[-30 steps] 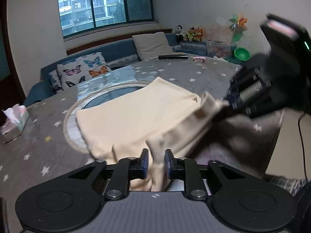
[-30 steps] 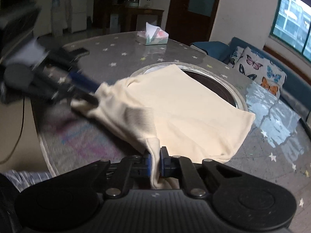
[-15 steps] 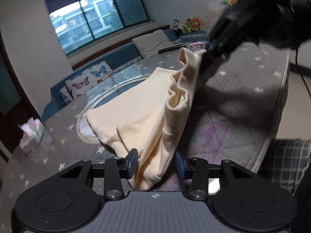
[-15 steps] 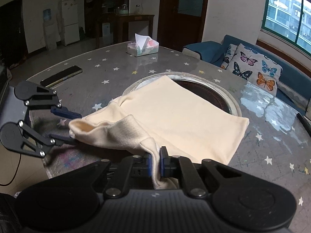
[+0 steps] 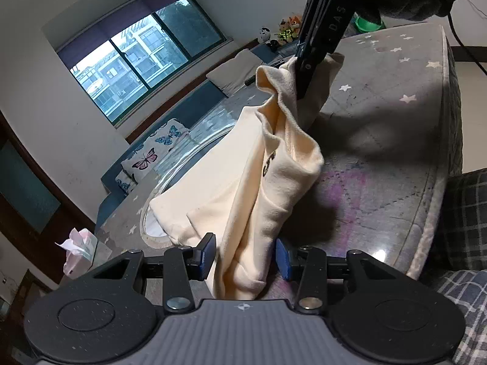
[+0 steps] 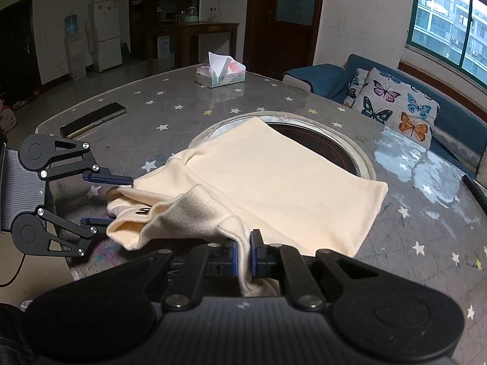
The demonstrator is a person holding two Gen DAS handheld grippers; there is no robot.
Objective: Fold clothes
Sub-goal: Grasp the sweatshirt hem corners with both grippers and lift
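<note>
A cream-coloured garment (image 6: 283, 182) lies on the round grey star-print table (image 6: 170, 112), partly over the round inset at its centre. My right gripper (image 6: 243, 257) is shut on a bunched corner of it near the table's front edge, and shows from the left wrist view (image 5: 307, 70) holding that corner up. My left gripper (image 5: 245, 255) is open, its blue pads apart with a hanging fold of the garment (image 5: 268, 182) loose between them. In the right wrist view the left gripper (image 6: 106, 200) is open at the garment's left end.
A tissue box (image 6: 219, 74) stands at the table's far side and a dark phone (image 6: 92, 119) lies at its left edge. A blue sofa with butterfly cushions (image 6: 392, 103) runs behind the table. The table edge (image 5: 438, 164) is close on the right.
My left gripper has opened and let go of the garment's corner. The right gripper has stayed shut and lifted its corner higher. The garment now bunches between the two grippers.
</note>
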